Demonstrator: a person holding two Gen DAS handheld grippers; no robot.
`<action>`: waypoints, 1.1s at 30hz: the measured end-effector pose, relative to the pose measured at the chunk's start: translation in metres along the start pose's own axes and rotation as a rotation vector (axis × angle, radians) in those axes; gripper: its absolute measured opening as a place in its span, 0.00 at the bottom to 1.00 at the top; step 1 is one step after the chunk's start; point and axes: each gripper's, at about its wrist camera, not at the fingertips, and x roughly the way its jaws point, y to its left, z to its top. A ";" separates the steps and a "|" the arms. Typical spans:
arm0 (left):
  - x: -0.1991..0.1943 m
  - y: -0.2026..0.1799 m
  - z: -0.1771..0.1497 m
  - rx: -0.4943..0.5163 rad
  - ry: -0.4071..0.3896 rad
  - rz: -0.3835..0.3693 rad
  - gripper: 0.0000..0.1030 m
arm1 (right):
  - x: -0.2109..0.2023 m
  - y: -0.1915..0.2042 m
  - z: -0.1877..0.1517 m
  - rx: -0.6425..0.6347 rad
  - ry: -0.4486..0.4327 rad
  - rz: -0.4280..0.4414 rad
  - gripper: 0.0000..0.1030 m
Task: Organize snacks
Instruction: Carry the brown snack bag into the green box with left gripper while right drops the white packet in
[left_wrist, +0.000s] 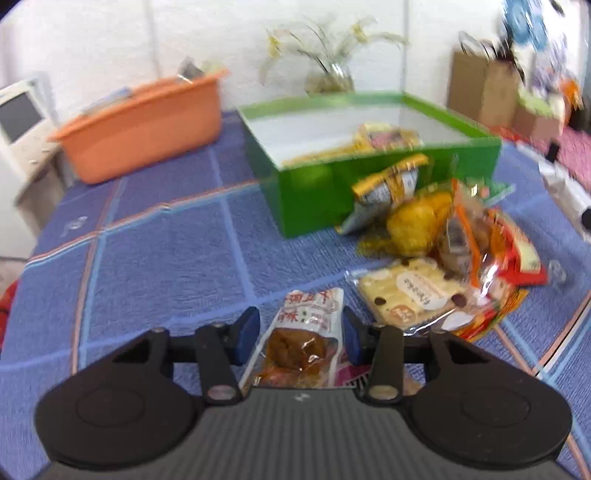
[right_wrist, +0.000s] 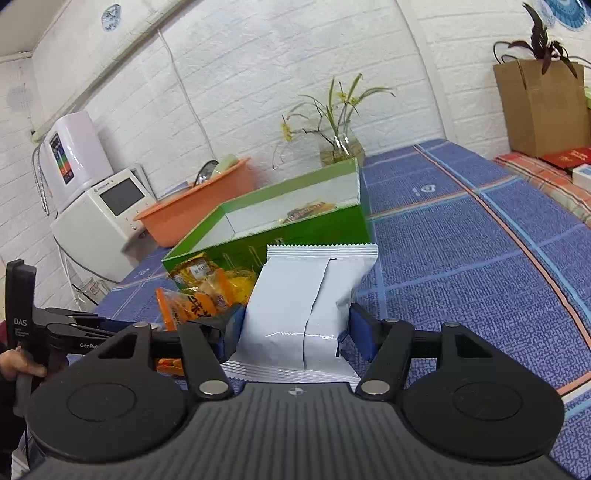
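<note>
One blue checked tablecloth, white brick wall

Left wrist view: you look steeply down along the left gripper, close over the blue checked tablecloth.

Right wrist view: you look along the right gripper, tilted less, toward the white brick wall.

Shared by both: open green cardboard box, orange plastic tub, glass vase of stems.

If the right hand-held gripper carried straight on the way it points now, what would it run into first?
Probably the green box. The right hand-held gripper is shut on a white packet, and the box's near wall stands directly beyond that; depth is hard to judge.
</note>
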 end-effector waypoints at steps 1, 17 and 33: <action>-0.007 0.004 -0.002 -0.036 -0.023 -0.008 0.45 | -0.001 0.001 0.001 -0.005 -0.007 0.004 0.97; -0.062 0.020 0.002 -0.357 -0.253 -0.165 0.42 | 0.011 0.028 0.006 -0.052 0.072 0.201 0.97; 0.030 -0.033 0.110 -0.316 -0.264 -0.237 0.24 | 0.122 -0.003 0.086 0.065 -0.084 0.055 0.97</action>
